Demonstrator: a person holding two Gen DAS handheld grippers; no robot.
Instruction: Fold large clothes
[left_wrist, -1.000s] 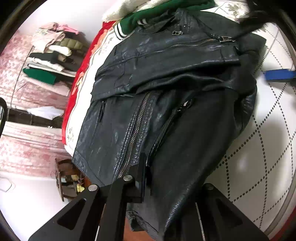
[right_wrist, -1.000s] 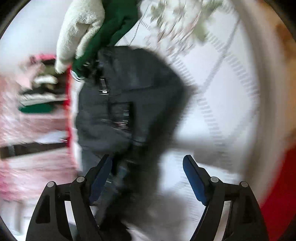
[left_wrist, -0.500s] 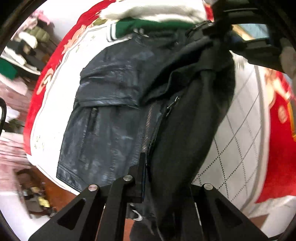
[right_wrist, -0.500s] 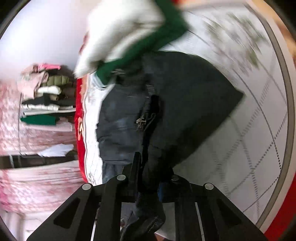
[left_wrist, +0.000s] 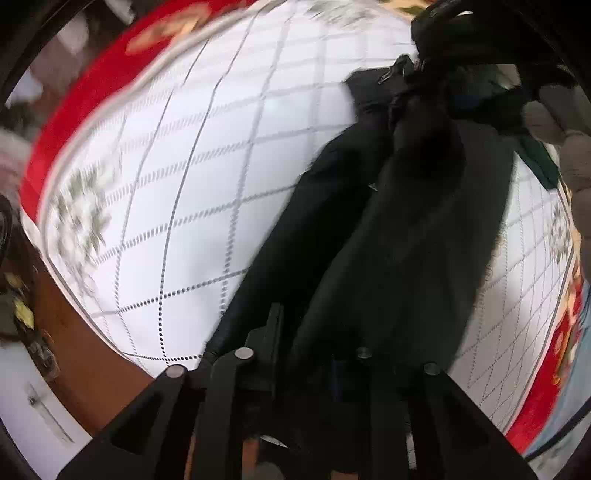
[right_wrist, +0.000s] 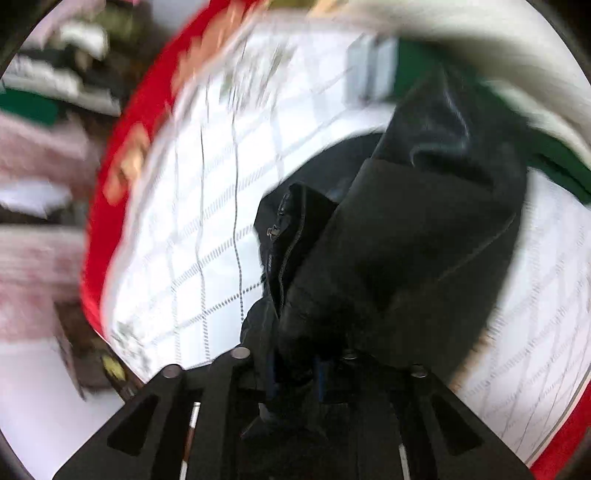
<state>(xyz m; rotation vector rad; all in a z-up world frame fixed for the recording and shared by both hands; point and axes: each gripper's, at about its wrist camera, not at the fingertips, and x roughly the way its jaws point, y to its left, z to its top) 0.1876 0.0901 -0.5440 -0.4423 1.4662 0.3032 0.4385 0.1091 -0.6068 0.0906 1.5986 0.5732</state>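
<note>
Black leather jacket (left_wrist: 399, 229) hangs in dark folds above a bed covered by a white quilted bedspread (left_wrist: 192, 177) with a dotted diamond grid and a red border. In the left wrist view the cloth runs from the top right of the picture down to the left gripper (left_wrist: 317, 354), where a bunched edge of it sits between the jaws; the jaws stand narrow and are opening, yet the fabric still fills the gap and the pads press on it. At the top right of that view the other gripper shows as a dark blurred shape with the jacket's upper edge gathered at it, and a gloved hand (left_wrist: 569, 162) is beside it at the picture's edge. In the right wrist view the right gripper (right_wrist: 295, 373) has a thick wad of the jacket between its jaws, the blue pads (right_wrist: 319, 376) just visible on either side of the wad; these jaws are also opening, with the fabric still pinched between them. From there the jacket spreads upward, with a zip (right_wrist: 280, 236) running along a folded edge on the left of the bundle. Behind it, at the top right, lie a green garment (right_wrist: 417, 66) with striped trim and a cream fleecy one (right_wrist: 480, 44), both blurred. A stack of folded clothes (right_wrist: 62, 81) shows at the far left, off the bed.
</note>
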